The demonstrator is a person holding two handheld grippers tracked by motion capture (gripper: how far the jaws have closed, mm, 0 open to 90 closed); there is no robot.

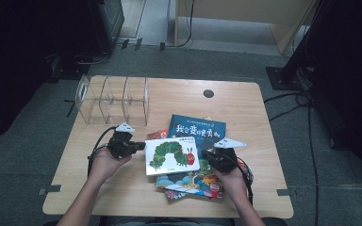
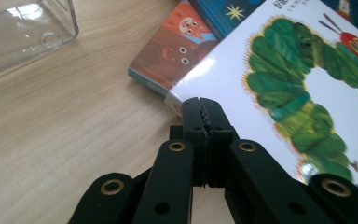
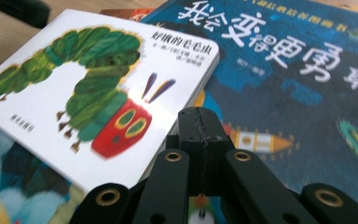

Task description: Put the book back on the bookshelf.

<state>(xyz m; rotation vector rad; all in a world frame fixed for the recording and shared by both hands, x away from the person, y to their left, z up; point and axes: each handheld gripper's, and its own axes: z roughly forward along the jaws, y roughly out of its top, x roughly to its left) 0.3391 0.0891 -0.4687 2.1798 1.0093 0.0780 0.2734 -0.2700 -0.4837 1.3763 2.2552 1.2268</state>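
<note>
Wooden table point(image 1: 245, 108), grey carpet floor point(image 1: 28, 136), dim room

Two grippers were on the scene, the left gripper point(image 1: 139, 145) and the right gripper point(image 1: 206, 154), each with jaws pressed together. At least four books lay in one overlapping heap near the table's point(image 1: 245, 117) front edge: a white caterpillar book point(image 1: 172, 156) on top, a dark blue book point(image 1: 199, 128), an orange-brown book point(image 2: 168, 56) and a colourful book point(image 1: 195, 184) lowest. One clear acrylic rack point(image 1: 113, 100) stood at the far left corner, with three compartments.
</note>
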